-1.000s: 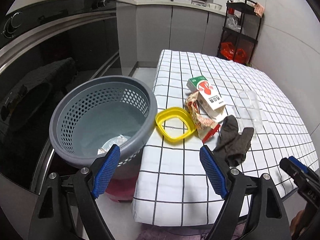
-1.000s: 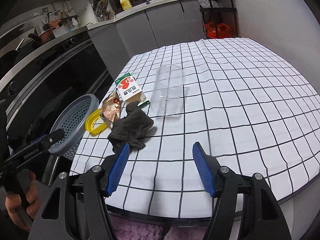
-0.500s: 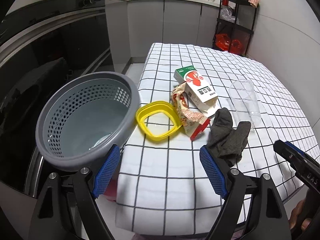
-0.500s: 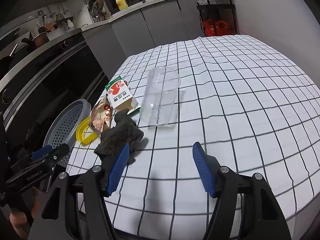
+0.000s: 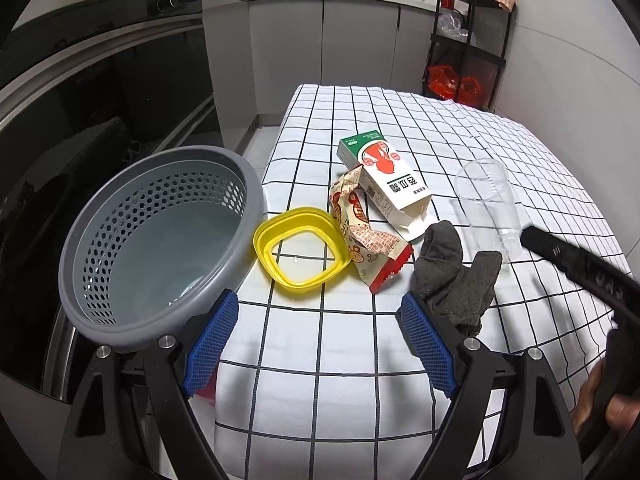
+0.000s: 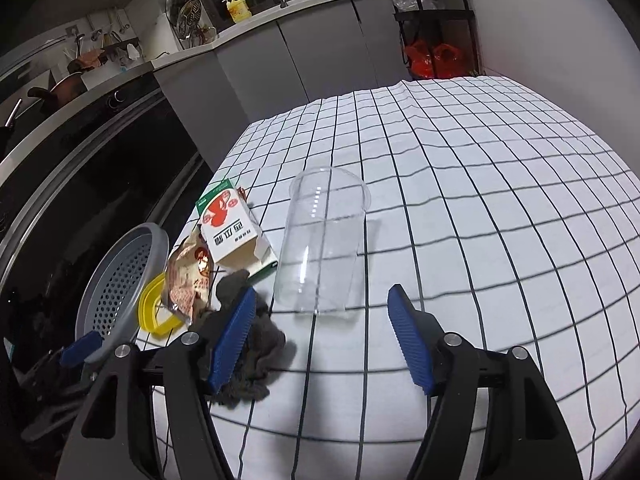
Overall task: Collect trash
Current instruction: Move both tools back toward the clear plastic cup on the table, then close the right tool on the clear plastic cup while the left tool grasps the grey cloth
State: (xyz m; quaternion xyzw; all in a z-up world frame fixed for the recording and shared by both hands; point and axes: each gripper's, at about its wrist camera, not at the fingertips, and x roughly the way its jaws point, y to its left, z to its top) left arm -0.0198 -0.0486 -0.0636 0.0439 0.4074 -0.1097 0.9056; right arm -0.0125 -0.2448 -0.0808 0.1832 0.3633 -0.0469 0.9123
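Trash lies on the checked tablecloth: a milk carton, a crumpled snack wrapper, a yellow lid ring, a grey cloth and a clear plastic cup on its side. A grey perforated basket stands off the table's left edge. My left gripper is open over the table's near part, just short of the yellow ring, with nothing between its pads. My right gripper is opening; the cup's near end shows in the gap, untouched by the pads, and its left finger hangs over the cloth.
A dark oven front and grey cabinets run along the left and back. A black shelf rack with red bags stands beyond the table's far right corner. The tablecloth's right half is bare.
My right gripper has moved forward to the cup, whose near end now sits between the tips, and its jaws stand a little wider. My left gripper has come in from the basket toward the yellow ring.
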